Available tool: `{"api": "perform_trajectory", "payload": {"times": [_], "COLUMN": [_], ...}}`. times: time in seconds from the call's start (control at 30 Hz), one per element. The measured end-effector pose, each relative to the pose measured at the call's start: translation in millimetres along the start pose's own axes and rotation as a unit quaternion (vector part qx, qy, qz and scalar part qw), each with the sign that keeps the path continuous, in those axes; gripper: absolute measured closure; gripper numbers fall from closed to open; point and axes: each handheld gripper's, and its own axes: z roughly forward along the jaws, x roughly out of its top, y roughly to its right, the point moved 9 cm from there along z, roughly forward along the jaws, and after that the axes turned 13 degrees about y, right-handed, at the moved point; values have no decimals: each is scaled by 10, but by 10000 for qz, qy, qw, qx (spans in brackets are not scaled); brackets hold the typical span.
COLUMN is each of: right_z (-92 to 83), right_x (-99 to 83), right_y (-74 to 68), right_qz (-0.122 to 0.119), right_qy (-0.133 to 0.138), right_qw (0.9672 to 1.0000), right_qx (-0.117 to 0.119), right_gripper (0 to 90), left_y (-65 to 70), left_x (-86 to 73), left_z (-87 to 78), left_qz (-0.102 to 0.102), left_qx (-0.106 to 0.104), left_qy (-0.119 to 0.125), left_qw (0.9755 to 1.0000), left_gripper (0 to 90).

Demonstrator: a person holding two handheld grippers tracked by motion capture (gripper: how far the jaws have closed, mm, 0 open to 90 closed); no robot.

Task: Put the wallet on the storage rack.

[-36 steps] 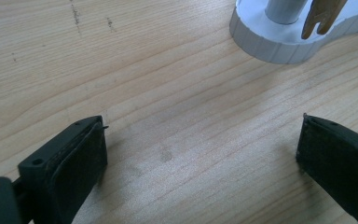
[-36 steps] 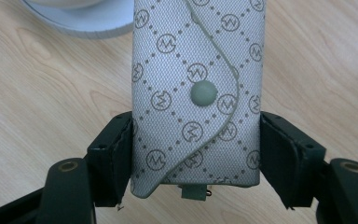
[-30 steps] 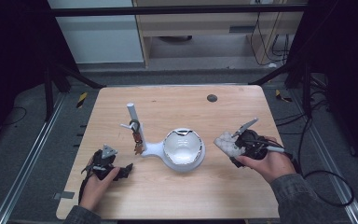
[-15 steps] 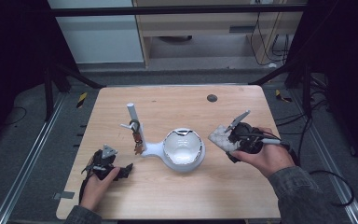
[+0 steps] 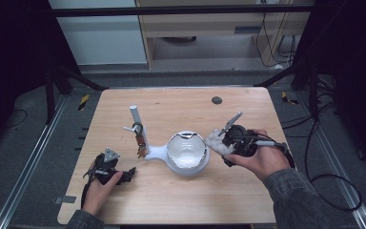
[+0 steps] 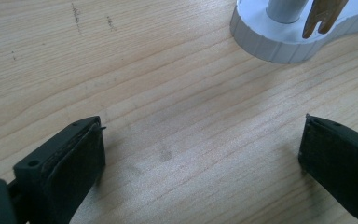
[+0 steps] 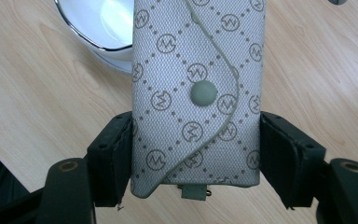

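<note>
since a second ago the right gripper (image 5: pixel 225 141), clenched on the grey patterned key pouch (image 7: pixel 196 93), carries it up toward the white dish (image 5: pixel 187 152), so keep it level and centred above while the left gripper (image 5: pixel 124 174) rests released.

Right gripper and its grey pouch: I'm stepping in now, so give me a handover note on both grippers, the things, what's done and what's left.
Right gripper: shut on the grey patterned fabric pouch with a snap button, held off the table beside the white round dish.
Left gripper: open, holding nothing, low over the wooden table near the white stand with a post.
Done: pouch picked up.
Left: probably setting it in the dish, then releasing.
</note>
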Motion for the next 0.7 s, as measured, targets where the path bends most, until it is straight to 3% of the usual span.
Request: {"api": "perform_trajectory", "payload": {"times": [0.23,0.43,0.7], "right_z": [39,46,196], "right_x": [92,190,316], "right_y": [-90,-136,-279], "right_qz": [11,-118,-274], "right_qy": [29,-37,-130], "right_qw": [10000,9999,9992], "right_qx": [49,109,257], "right_gripper": [318,318,318], "left_y": [-1,-2,-3], "left_x": [-2,-2,-2], "left_z": [-2,-4,-2], "left_qz": [-10,-19,-26], "left_qx": [8,16,17], "left_qy": [-6,-2,-13], "left_qw": [10000,10000,10000], "left_gripper": [0,0,0]}}
